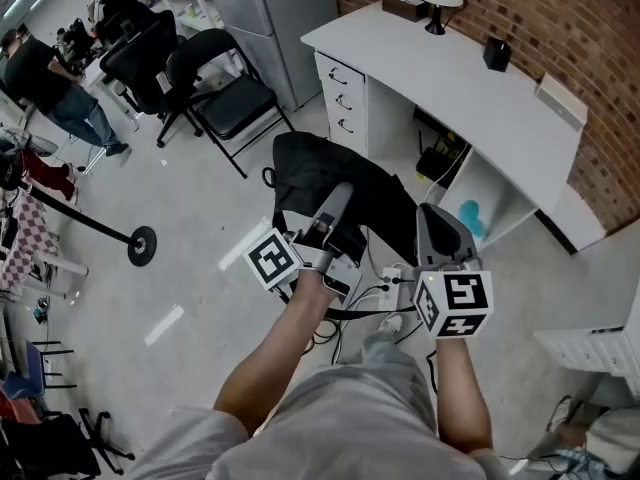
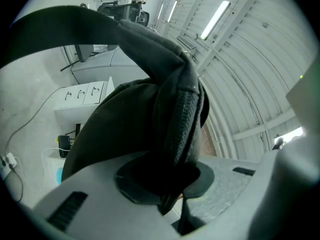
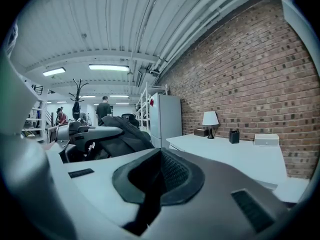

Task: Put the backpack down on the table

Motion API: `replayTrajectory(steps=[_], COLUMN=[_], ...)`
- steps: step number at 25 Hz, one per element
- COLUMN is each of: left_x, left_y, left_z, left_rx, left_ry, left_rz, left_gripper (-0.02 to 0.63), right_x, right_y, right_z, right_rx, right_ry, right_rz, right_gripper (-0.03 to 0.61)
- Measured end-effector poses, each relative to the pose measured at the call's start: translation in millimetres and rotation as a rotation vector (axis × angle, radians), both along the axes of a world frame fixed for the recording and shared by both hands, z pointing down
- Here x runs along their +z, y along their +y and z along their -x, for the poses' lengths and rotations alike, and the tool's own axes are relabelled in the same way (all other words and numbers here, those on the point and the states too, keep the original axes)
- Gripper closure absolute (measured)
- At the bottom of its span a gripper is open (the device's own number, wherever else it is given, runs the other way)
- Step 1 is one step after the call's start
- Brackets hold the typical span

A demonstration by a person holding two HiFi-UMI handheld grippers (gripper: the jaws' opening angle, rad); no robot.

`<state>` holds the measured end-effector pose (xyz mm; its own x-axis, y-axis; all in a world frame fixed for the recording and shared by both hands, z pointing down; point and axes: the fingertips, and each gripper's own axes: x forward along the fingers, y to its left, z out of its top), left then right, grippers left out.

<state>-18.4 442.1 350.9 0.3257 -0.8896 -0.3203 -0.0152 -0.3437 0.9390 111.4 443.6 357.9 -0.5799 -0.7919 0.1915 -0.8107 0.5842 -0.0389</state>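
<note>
The left gripper is clamped on fabric of the black backpack, which hangs off the floor. The white desk stands at its two o'clock. The right gripper, at four o'clock, is closed and empty.

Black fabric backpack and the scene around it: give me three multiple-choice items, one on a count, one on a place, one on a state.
1. How many drawers does the white desk show?
A two
B three
C five

2. Where is the black fabric backpack?
A flat on the desk
B carried above the grey floor
C lying on the floor

3. What is the left gripper doing?
A open, empty
B shut on the backpack
C shut, empty

Key: 1 B, three handles sit stacked on the desk's front; 2 B, it hangs from the gripper, short of the desk; 3 B, its jaws pinch the backpack's fabric.
</note>
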Motion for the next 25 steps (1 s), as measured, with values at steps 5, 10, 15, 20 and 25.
replayTrajectory(steps=[5, 10, 15, 20, 25], left_x=[3, 1, -7, -12, -4], left_y=[-45, -83, -120, -150, -187], left_z=[-9, -12, -11, -3, 10], left_rx=[-0.022, -0.057, -0.073, -0.069, -0.051], left_ry=[0.001, 0.007, 0.010, 0.009, 0.018], left_rz=[0.010, -0.001, -0.029, -0.035, -0.022], left_gripper=[0.555, 0.555, 0.555, 0.555, 0.555], right_x=[0, -7, -8, -12, -9], right_y=[-53, -96, -125, -148, -183], right_z=[-4, -7, -4, 6, 15], right_rx=[-0.042, -0.085, -0.112, -0.113, -0.087], right_ry=[-0.006, 0.007, 0.022, 0.024, 0.024], right_rz=[0.001, -0.014, -0.024, -0.028, -0.032], right_gripper=[0.578, 0.578, 0.578, 0.578, 0.578])
